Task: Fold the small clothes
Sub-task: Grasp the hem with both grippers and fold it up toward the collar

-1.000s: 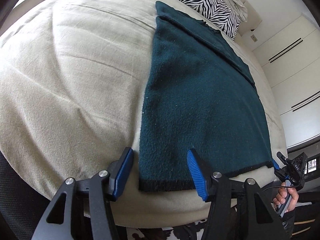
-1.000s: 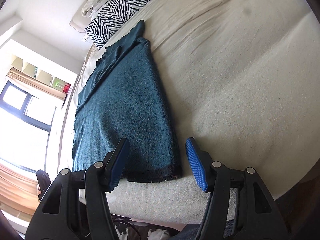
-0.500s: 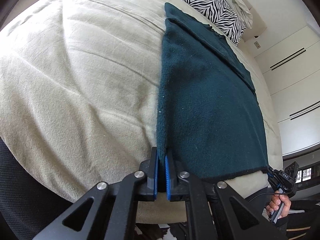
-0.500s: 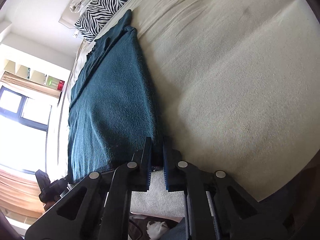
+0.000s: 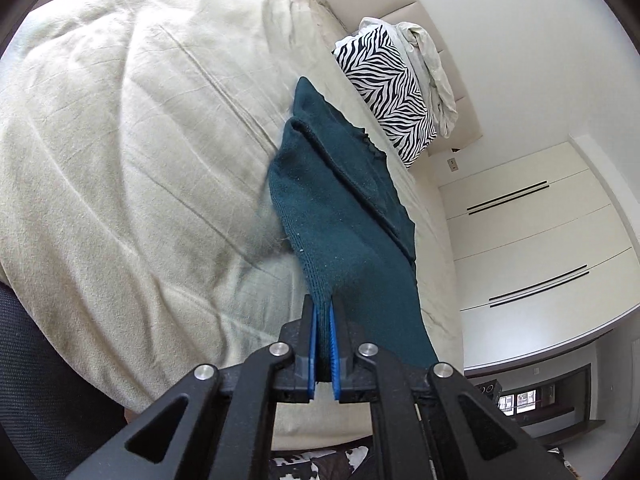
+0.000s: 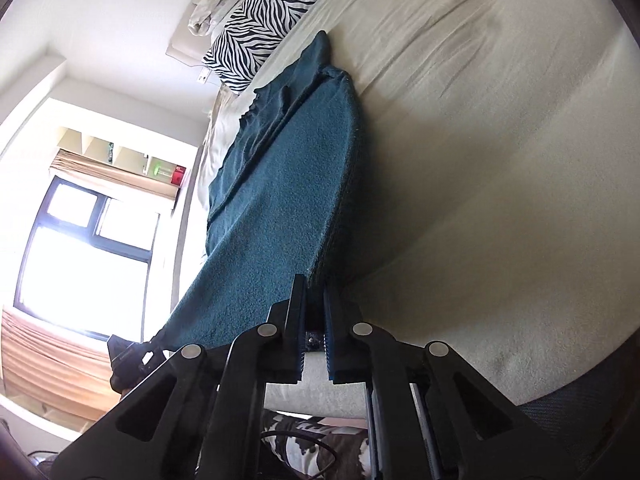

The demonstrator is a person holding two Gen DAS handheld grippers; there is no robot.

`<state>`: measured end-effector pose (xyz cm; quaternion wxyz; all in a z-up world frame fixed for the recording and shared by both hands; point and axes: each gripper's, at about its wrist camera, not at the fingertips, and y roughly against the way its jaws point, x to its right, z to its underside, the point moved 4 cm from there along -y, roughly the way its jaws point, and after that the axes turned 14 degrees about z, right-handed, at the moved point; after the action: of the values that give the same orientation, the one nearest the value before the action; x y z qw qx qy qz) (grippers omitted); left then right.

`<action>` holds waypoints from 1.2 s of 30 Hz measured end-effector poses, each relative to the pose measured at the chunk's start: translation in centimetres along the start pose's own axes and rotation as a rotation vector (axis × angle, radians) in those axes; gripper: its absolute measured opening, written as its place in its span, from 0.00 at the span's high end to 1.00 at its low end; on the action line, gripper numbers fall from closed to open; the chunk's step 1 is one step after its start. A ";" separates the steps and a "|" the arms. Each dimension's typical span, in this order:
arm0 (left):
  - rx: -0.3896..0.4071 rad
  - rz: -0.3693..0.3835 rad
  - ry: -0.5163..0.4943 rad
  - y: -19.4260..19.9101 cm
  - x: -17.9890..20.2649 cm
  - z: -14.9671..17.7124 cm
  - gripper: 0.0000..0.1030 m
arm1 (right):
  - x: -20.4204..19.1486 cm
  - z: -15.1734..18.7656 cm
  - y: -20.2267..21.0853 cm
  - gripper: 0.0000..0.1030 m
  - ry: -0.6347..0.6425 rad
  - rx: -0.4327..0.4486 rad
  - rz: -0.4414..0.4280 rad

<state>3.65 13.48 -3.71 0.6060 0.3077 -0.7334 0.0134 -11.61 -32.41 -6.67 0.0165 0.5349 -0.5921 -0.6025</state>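
Note:
A dark teal knitted garment (image 5: 340, 216) lies lengthwise on a cream bed cover (image 5: 120, 160). Its near hem is lifted off the bed. My left gripper (image 5: 323, 312) is shut on the near left corner of the garment. My right gripper (image 6: 315, 292) is shut on the near right corner of the garment (image 6: 288, 184). The cloth rises from the bed to both grippers and sags between them. Its far end, with a folded-in sleeve, still rests on the bed. The left gripper also shows at the lower left of the right wrist view (image 6: 128, 356).
A zebra-print pillow (image 5: 388, 88) and a crumpled pale sheet (image 5: 432, 76) lie at the head of the bed beyond the garment. White wardrobe doors (image 5: 532, 240) stand to the right. A bright window (image 6: 80, 256) is on the far side. A cow-print rug (image 6: 316, 444) lies below the bed edge.
Both grippers went from open around the near hem corners to shut on them. They then lifted the hem up off the bed, so the near half of the garment hangs raised.

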 end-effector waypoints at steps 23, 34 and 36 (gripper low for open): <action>0.132 0.082 0.086 -8.9 1.2 -16.4 0.94 | -9.4 -23.5 -6.0 0.94 -0.080 0.230 -0.067; 0.151 -0.009 0.045 -19.8 -1.3 -28.2 0.94 | -9.4 -34.4 -18.1 0.94 -0.148 0.234 0.071; 0.135 -0.037 0.030 -21.7 -2.0 -29.4 0.93 | -9.4 -35.9 -20.2 0.93 -0.135 0.228 0.112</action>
<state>39.81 8.28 -5.40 0.5947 0.3610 -0.7161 0.0563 28.61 -45.25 -5.73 -0.0509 0.4577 -0.6855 -0.5640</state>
